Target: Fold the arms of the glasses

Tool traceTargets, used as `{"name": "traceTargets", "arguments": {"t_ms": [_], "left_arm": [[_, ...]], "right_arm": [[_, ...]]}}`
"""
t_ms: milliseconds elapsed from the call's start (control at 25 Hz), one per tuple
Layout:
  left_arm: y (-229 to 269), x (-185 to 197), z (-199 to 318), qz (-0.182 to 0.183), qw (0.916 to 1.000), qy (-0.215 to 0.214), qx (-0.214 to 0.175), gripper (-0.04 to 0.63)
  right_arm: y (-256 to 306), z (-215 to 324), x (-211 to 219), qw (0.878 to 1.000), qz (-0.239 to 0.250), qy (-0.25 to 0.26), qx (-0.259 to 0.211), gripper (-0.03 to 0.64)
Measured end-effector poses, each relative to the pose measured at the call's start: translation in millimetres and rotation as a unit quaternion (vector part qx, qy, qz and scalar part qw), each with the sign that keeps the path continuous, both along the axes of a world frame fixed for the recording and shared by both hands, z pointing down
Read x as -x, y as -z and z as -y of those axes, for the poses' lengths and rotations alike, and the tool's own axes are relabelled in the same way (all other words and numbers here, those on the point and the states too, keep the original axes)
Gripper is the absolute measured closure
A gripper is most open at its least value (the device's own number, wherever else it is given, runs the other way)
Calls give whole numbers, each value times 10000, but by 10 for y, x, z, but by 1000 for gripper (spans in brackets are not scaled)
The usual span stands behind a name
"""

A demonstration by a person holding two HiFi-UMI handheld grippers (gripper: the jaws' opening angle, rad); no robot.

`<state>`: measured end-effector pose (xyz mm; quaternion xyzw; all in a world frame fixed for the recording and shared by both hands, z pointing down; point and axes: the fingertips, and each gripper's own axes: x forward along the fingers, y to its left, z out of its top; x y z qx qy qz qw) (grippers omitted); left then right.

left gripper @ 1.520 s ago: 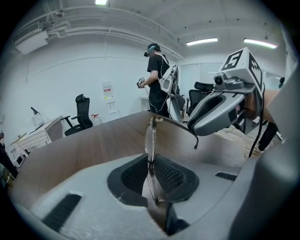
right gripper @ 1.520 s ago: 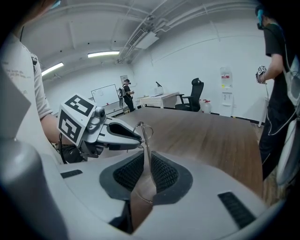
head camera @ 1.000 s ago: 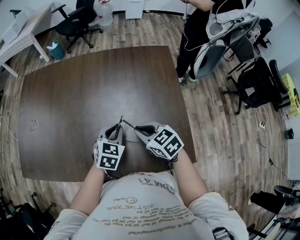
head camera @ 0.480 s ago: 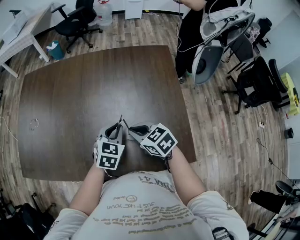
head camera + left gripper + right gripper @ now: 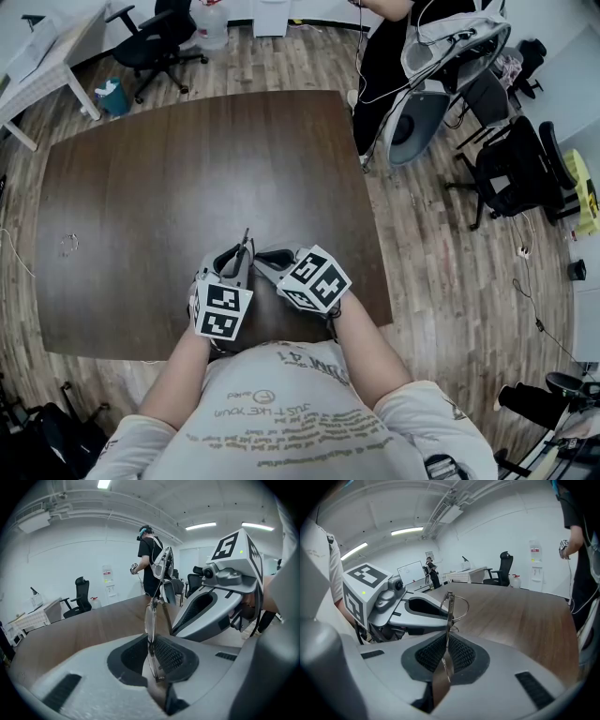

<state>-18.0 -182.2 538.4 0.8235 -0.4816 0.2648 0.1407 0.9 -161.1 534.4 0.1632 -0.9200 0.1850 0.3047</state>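
thin wire-rimmed glasses (image 5: 150, 618): light, fragile, grip gently | left hand-held gripper (image 5: 151, 658): clamped on lens rim | right hand-held gripper (image 5: 446, 660): clamped on arm, likely | above brown wooden bench (image 5: 169, 169), near edge

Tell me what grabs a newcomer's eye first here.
A thin wire-rimmed pair of glasses is pinched from both sides, by the left hand-held gripper and the right hand-held gripper, above the near edge of the dark wooden table. Each carries a black-and-white marker cube. A person in black stands beyond the table's far right corner.
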Motion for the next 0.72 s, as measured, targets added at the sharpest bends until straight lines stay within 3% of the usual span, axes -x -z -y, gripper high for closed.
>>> {"name": "traceTargets", "arguments": {"t_ms": [720], "left_arm": [[32,-8,30,-86,9999,2,-89,543]], "right_arm": [[-16,11,35,9998,-143,48,-121,588]]}}
